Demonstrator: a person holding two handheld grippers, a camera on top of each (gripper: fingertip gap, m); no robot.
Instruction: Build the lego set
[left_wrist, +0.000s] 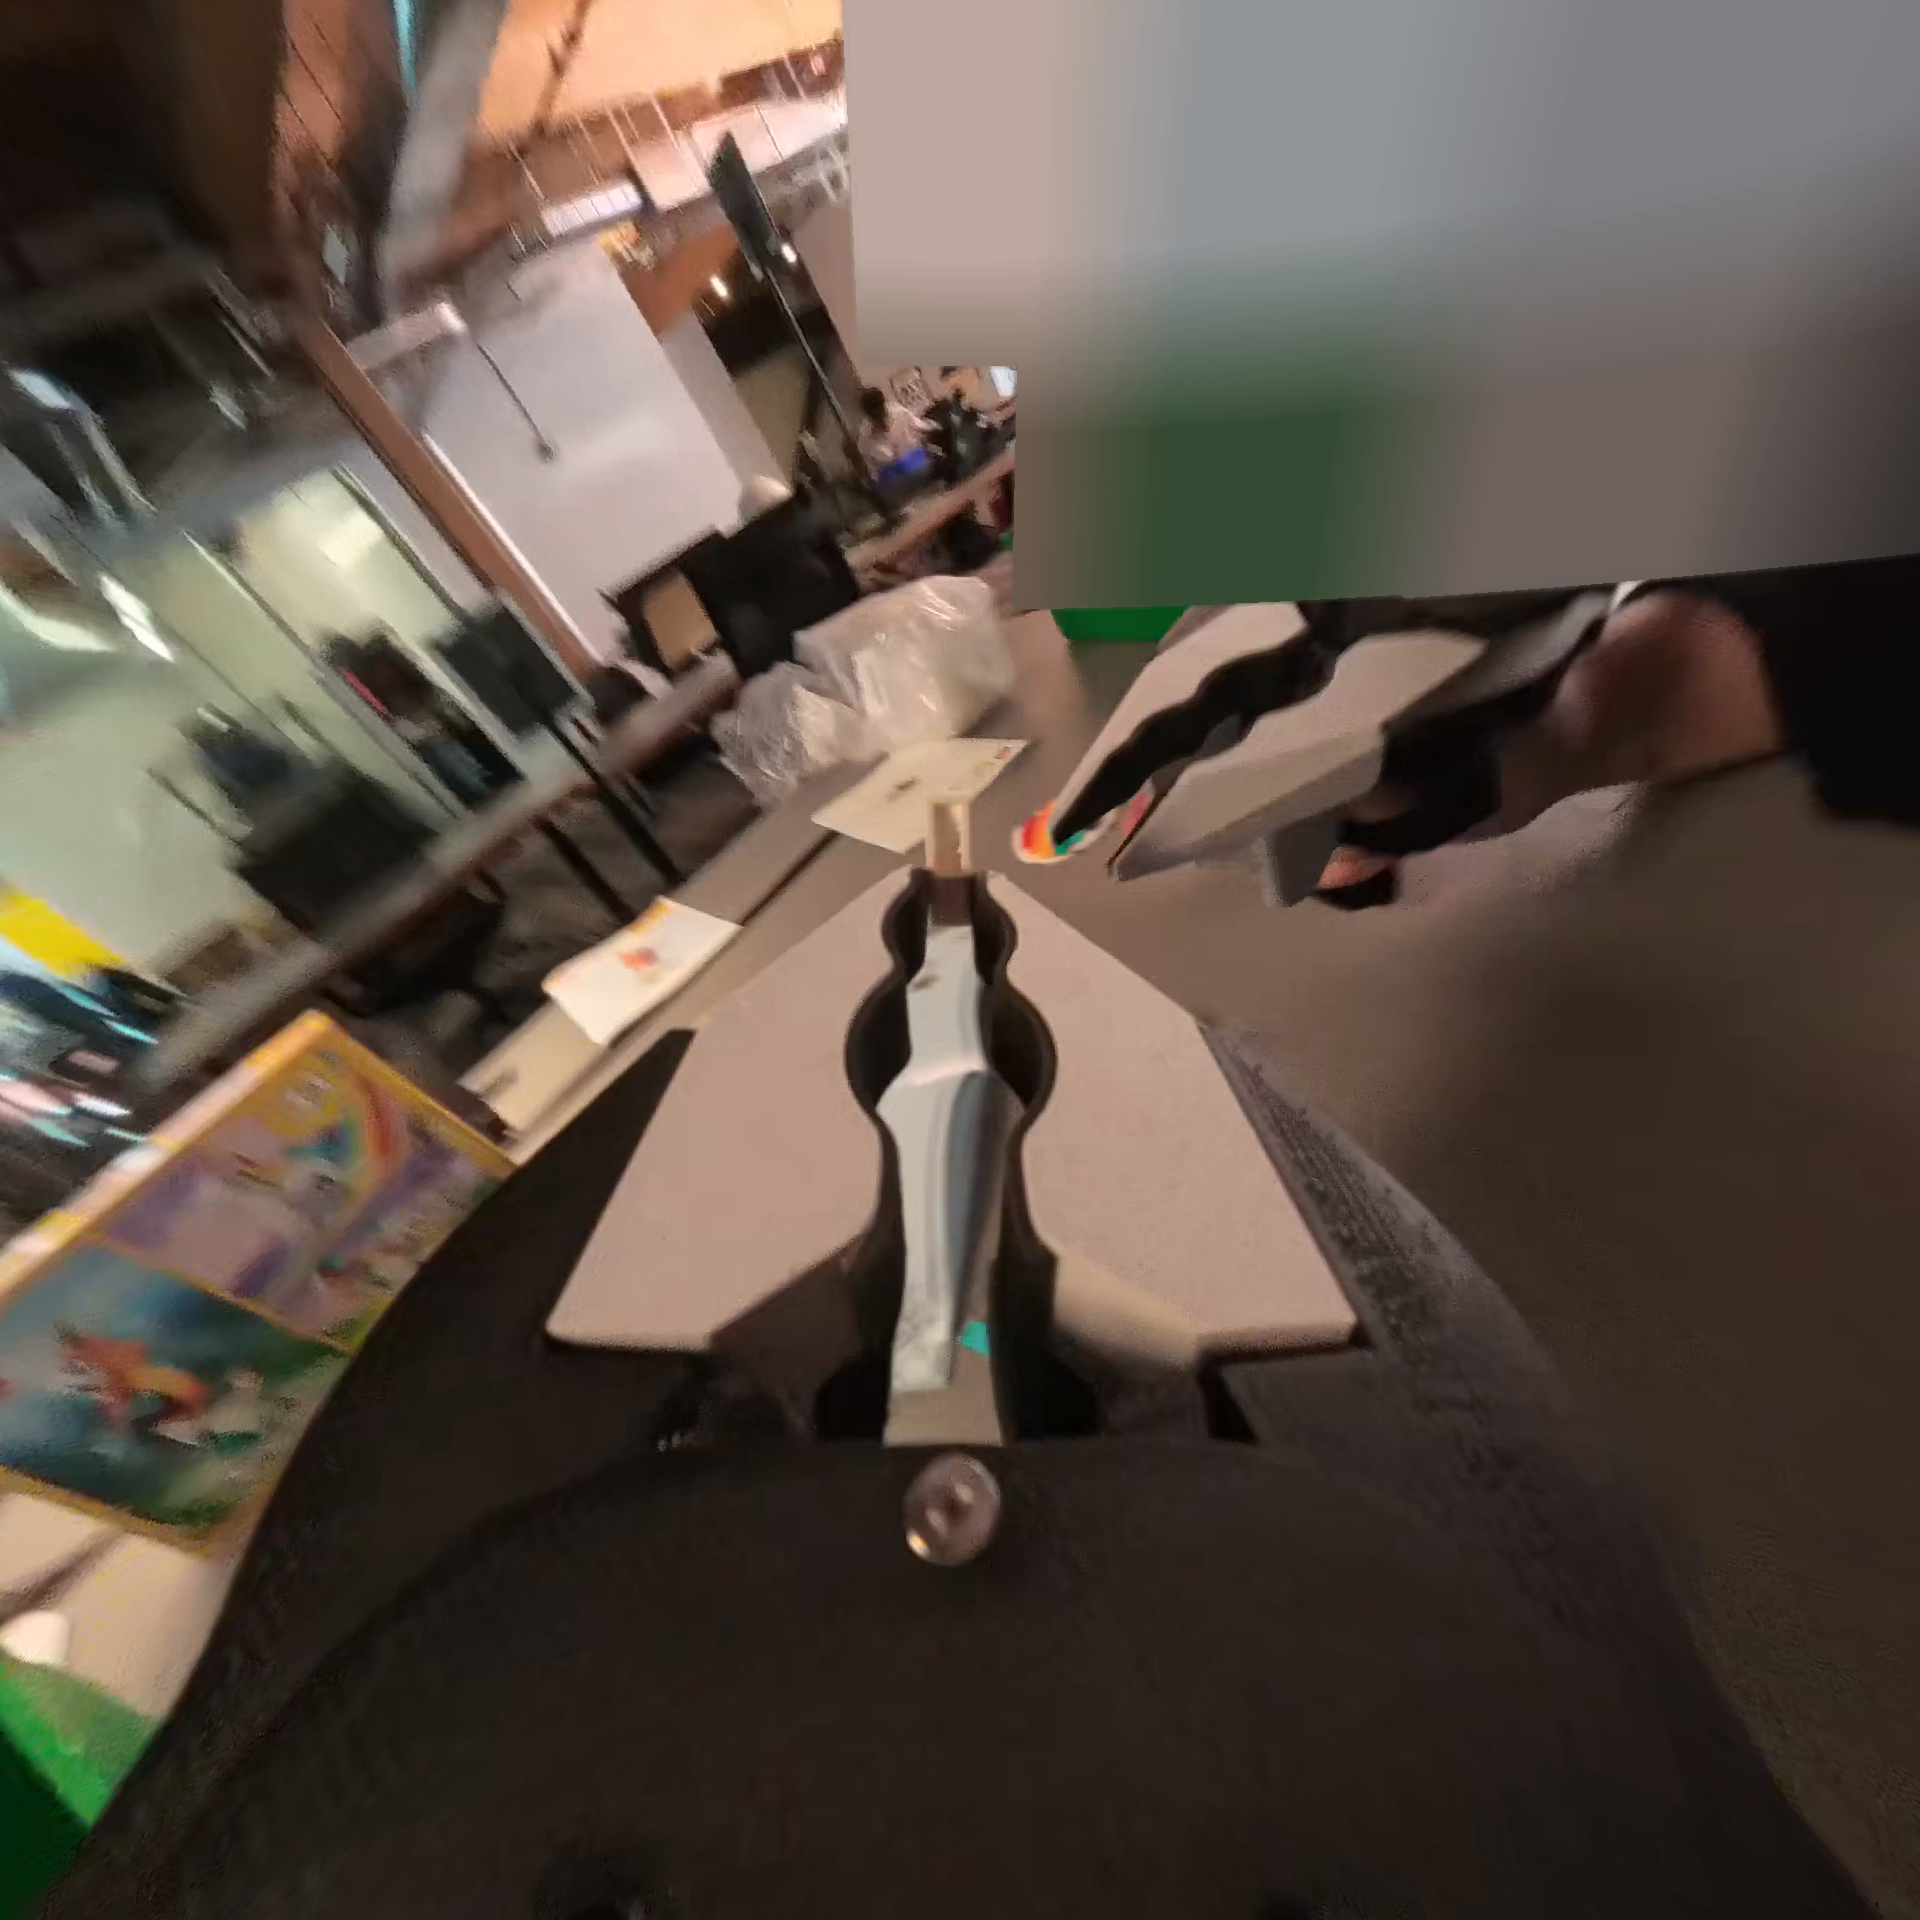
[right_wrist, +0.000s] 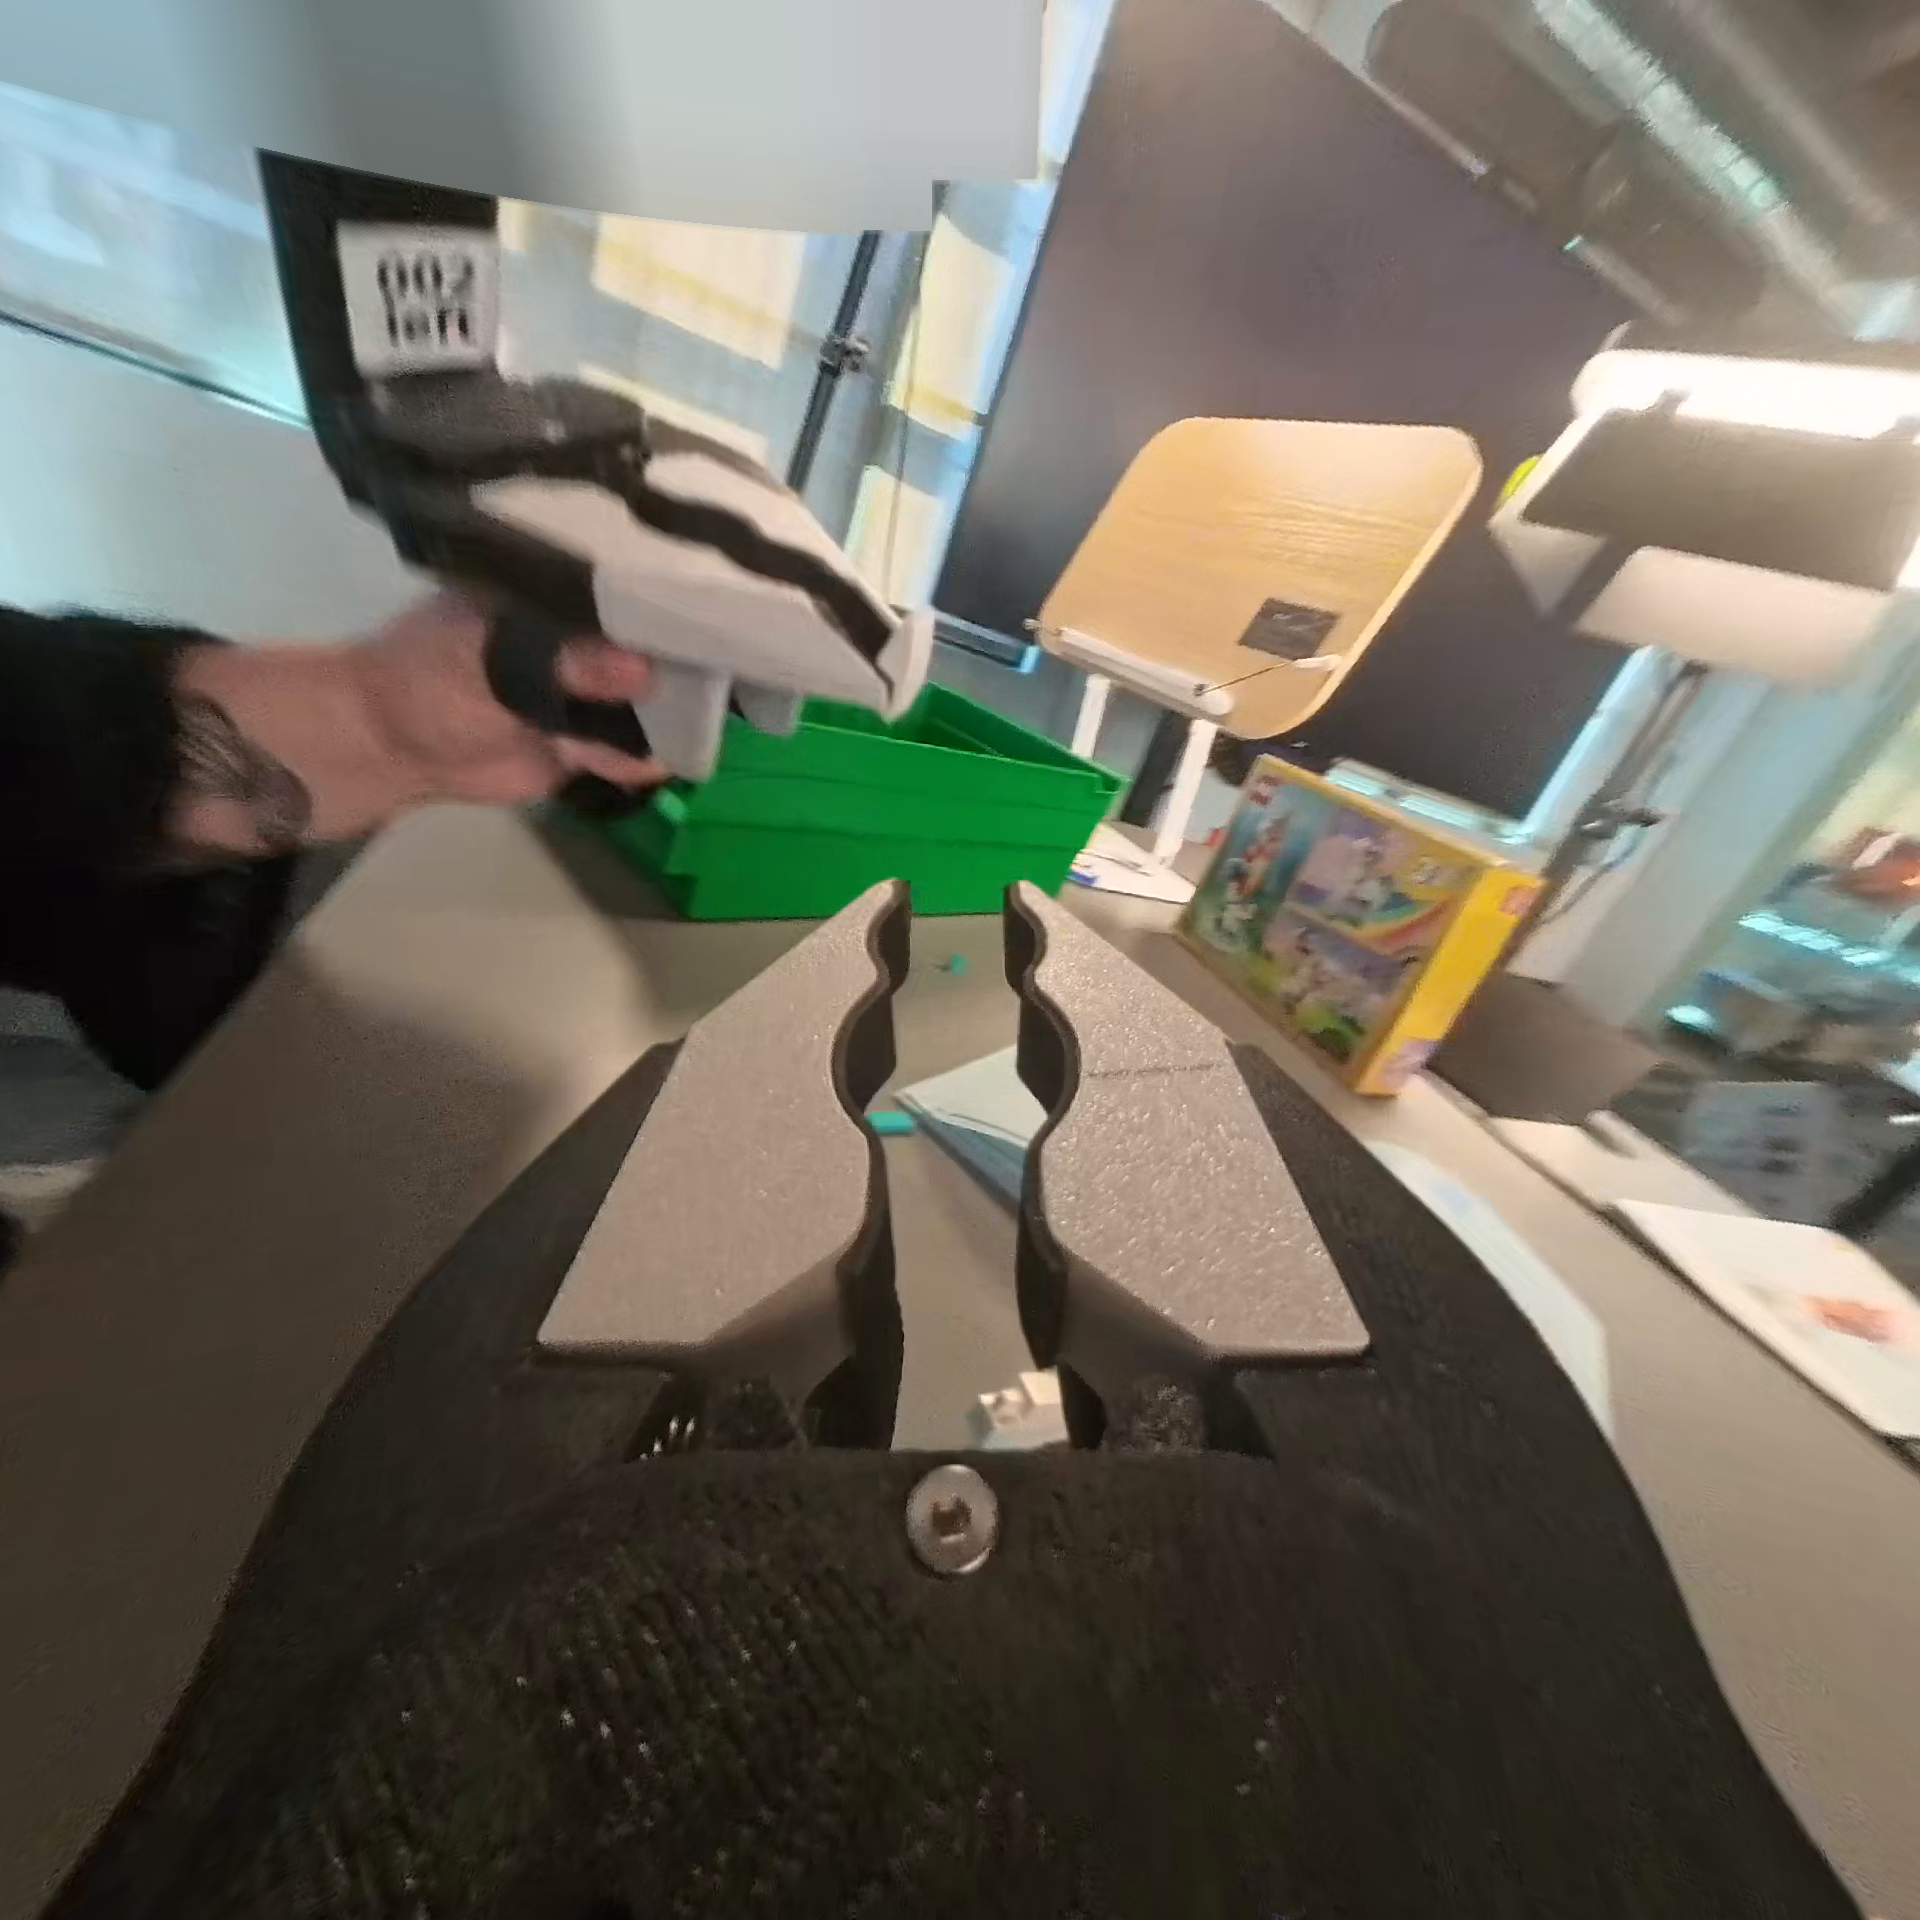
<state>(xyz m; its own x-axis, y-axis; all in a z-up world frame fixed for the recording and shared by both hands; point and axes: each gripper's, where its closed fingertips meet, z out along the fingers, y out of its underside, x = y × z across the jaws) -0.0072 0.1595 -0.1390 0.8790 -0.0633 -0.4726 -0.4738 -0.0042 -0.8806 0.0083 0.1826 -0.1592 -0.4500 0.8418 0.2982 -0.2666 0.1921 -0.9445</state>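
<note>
Left gripper (left_wrist: 951, 883), nearest the lens, is closed to a sliver and appears to pinch a small pale lego piece (left_wrist: 951, 831), whose long axis runs forward along the fingers and pokes out past their tips. Just to the right of that piece sits a rainbow-striped piece (left_wrist: 1044, 836), right at the tips of the right gripper (left_wrist: 1091, 831), which reaches in from the right, held in a hand (left_wrist: 1621, 717). The right gripper's own view shows its fingers apart with nothing between them, so whether the rainbow piece is touched or merely lies behind them cannot be told in the blur. Any joining of the two pieces would likely turn on this short sideways gap, with the left gripper's piece the nearer to it.

Below, a grey table (right_wrist: 468, 935) carries scattered teal pieces (right_wrist: 891, 1122), an instruction booklet (right_wrist: 966, 1122), a green tray (right_wrist: 883, 821) at the far side and the yellow-edged lego box (right_wrist: 1361, 935) to the right. A wooden book stand (right_wrist: 1268, 561) rises behind, in an open workshop room.
</note>
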